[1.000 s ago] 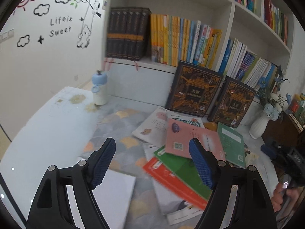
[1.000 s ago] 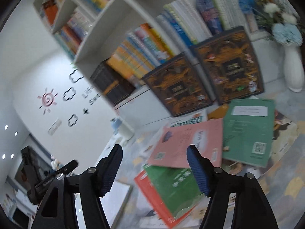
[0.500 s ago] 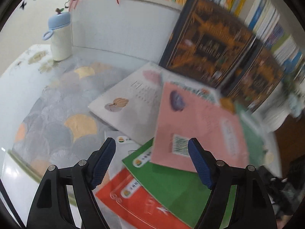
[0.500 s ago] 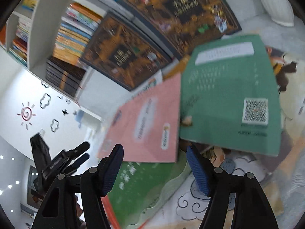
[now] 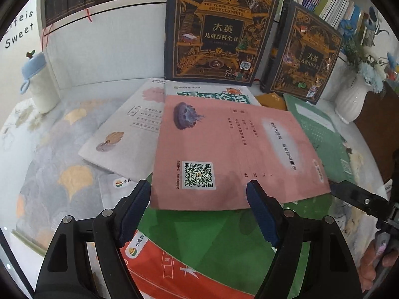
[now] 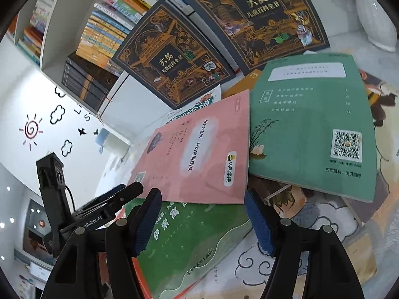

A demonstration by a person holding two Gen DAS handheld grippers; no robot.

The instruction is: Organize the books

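Between the spread fingers of both tongs lies the pink booklet (image 5: 224, 154), topmost of the loose pile, its near edge just ahead of the left gripper (image 5: 198, 214) and its corner ahead of the right gripper (image 6: 202, 220). Neither clamps anything. A second ago both hung well back from the desk; they have since closed in low over the pile, which suggests the pick is about to begin. Beneath: green booklet (image 5: 214, 239), red booklet (image 5: 174, 271). Beyond: teal booklet (image 6: 309, 124), two encyclopedia volumes (image 5: 219, 32), bookshelf (image 6: 82, 35).
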